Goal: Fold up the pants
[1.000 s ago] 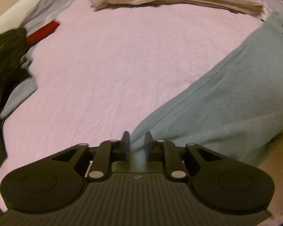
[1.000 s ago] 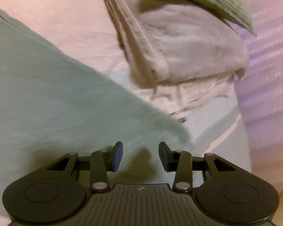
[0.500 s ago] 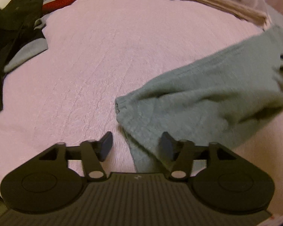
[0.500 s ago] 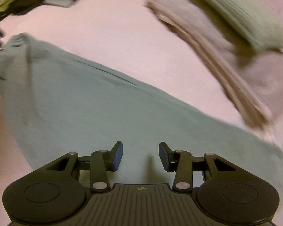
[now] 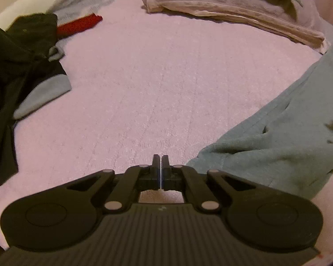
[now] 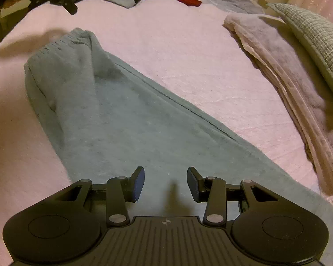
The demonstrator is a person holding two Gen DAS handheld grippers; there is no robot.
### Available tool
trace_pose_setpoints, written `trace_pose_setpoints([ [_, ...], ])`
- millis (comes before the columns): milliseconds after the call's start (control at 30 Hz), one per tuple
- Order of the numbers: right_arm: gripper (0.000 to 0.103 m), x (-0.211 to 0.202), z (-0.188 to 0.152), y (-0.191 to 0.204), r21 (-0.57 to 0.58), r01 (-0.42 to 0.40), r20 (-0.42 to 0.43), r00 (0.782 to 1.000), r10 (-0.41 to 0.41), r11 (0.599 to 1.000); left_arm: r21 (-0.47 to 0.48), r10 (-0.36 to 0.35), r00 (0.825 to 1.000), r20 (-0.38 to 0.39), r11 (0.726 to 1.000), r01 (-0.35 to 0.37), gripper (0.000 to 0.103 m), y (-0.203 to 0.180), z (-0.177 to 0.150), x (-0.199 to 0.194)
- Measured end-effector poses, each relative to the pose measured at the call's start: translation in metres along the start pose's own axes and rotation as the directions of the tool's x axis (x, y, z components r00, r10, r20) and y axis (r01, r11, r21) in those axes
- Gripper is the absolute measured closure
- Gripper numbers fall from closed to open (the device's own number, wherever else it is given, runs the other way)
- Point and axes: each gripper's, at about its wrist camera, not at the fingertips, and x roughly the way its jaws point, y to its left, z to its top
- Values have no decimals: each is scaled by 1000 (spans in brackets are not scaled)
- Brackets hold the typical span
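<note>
Bed, pink cover. Left to right:
- Dark clothing, heaped at left edge; red item beside it.
- Left gripper: jaws just closed, pressed together, nothing between them, over bare cover.
- Pants, blue-grey, lying flat diagonally across the bed, waistband toward the left edge.
- Right gripper: jaws spread, over the pants, pinching nothing.
- Folded towels and pillow, right edge.
</note>
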Motion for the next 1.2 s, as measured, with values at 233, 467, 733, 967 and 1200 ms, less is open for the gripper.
trace_pose_setpoints([
  [233,64,-17,4,28,-17,3,56,998,-2,1000,438,-96,993,65,897,58,87,-76,-53,-38],
  [467,61,-24,-2,46,9,12,56,998,-13,1000,837,-59,998,23,548,13,76,-143,-126,-11],
  [733,45,-31,-8,42,64,31,57,998,-35,997,838,-11,999,33,545,-21,92,-140,-122,-11],
  [967,43,-34,-11,37,124,3,57,998,-10,992,763,-30,998,-61,643,66,92,-110,-129,-55],
  [1200,43,-24,-3,28,102,-37,51,998,32,994,640,13,992,-126,765,72,85,-82,-117,-34],
])
